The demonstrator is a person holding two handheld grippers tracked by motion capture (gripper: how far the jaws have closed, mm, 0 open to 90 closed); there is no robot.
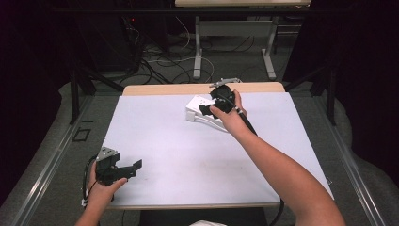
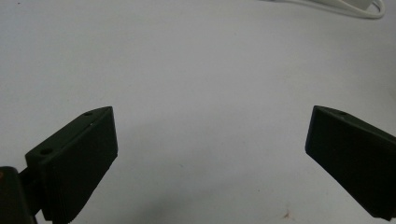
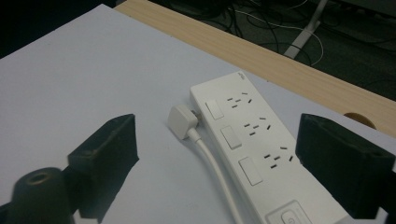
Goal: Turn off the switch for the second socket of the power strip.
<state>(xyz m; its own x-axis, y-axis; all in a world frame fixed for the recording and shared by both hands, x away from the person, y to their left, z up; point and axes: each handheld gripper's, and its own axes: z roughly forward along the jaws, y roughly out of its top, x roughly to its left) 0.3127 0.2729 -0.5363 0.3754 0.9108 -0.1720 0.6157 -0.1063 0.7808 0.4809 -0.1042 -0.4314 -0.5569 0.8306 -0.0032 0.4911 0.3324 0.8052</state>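
A white three-outlet plastic power strip is laid on the far middle part of the pale sheet-covered surface, near its far wooden edge. A white plug is placed just beside the strip's long side, and its white cord is run along that side. The right hand-held gripper is held above the strip. The left hand-held gripper is kept at the near left corner, well apart from the strip.
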